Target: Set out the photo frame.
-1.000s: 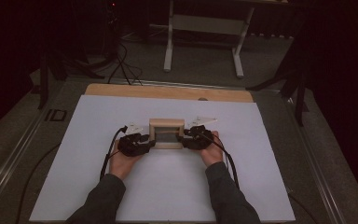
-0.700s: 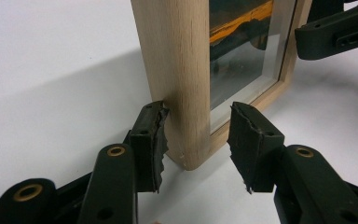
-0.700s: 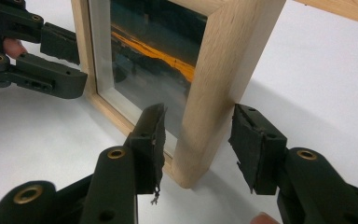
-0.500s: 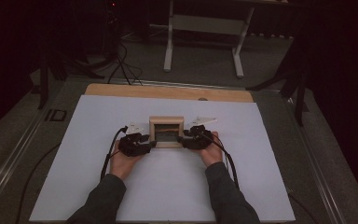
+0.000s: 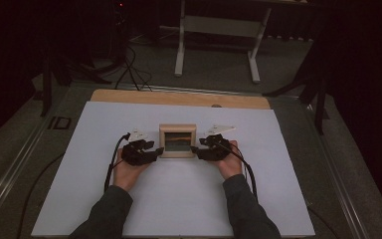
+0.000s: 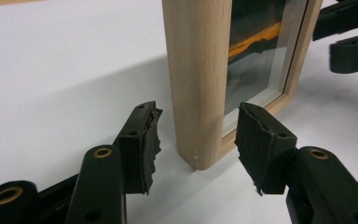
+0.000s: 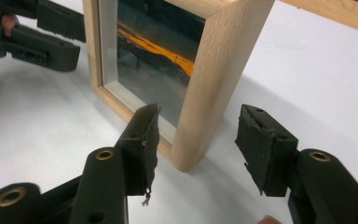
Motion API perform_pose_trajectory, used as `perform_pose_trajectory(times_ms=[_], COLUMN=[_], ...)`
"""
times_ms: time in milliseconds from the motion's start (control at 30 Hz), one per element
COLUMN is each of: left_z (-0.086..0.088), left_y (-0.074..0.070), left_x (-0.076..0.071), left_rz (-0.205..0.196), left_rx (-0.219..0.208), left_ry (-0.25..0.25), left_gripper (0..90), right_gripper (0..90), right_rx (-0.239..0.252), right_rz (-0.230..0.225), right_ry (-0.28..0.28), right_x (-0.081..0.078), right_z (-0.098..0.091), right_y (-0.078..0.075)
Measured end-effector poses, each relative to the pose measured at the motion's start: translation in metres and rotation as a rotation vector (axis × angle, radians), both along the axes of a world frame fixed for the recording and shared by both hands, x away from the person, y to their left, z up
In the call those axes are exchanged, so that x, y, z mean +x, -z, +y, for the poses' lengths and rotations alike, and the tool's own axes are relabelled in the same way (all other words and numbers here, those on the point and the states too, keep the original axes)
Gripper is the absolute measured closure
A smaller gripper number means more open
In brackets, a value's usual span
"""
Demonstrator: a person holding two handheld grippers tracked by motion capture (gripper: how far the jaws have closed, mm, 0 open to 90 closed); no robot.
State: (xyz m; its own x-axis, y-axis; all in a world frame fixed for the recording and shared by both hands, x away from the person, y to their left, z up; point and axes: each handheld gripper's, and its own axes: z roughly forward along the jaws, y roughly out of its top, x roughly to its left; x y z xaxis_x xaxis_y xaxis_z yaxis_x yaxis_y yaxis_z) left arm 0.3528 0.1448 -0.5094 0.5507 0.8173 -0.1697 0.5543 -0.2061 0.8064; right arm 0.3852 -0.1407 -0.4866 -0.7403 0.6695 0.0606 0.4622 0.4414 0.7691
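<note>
While the picture frame [image 5: 177, 140] stands upright mid-counter [image 5: 104, 119], left tongs [image 6: 196, 135] and right tongs [image 7: 198, 137] gape around its side posts, gripping nothing; close both evenly, low, off the glass.

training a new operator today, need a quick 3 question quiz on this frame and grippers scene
1. True or false: the left gripper is clamped shut on the upright pale wooden picture frame.
2. Multiple choice: the right gripper has its jaws (A) open on either side of the frame's side post, (B) shut on a cable, (C) lying flat away from the frame.
3. Fill in: the frame stands on a ______ table cover, with a bare wooden strip at its far edge.

Key: 1 false, both jaws stand apart from the post. 2 A. 3 white.
</note>
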Motion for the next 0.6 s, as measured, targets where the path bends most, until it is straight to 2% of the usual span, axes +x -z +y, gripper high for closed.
perform_pose_trajectory(times_ms=[133, 200, 367, 533, 600], left_z=[0.002, 0.004, 0.01, 0.016, 0.019], left_y=[-0.004, -0.006, -0.011, -0.014, -0.014], left_x=[-0.003, -0.004, -0.008, -0.017, -0.022], left_rz=[-0.007, -0.01, -0.016, -0.016, -0.016], left_rx=[0.018, 0.025, 0.028, 0.049, 0.078], left_ry=[-0.014, -0.017, -0.029, -0.033, -0.026], left_gripper=[48.3, 48.1, 47.8, 47.2, 47.0], right_gripper=[47.4, 47.6, 47.3, 47.2, 47.1], right_rx=[-0.004, 0.003, -0.016, -0.024, -0.023], right_rz=[-0.011, -0.031, -0.04, -0.036, -0.027], right_ry=[-0.002, -0.004, 0.003, 0.016, 0.024], right_x=[-0.003, -0.008, -0.014, -0.021, -0.027], right_z=[-0.003, -0.007, -0.018, -0.032, -0.041], right_y=[-0.005, -0.008, -0.009, -0.008, -0.006])
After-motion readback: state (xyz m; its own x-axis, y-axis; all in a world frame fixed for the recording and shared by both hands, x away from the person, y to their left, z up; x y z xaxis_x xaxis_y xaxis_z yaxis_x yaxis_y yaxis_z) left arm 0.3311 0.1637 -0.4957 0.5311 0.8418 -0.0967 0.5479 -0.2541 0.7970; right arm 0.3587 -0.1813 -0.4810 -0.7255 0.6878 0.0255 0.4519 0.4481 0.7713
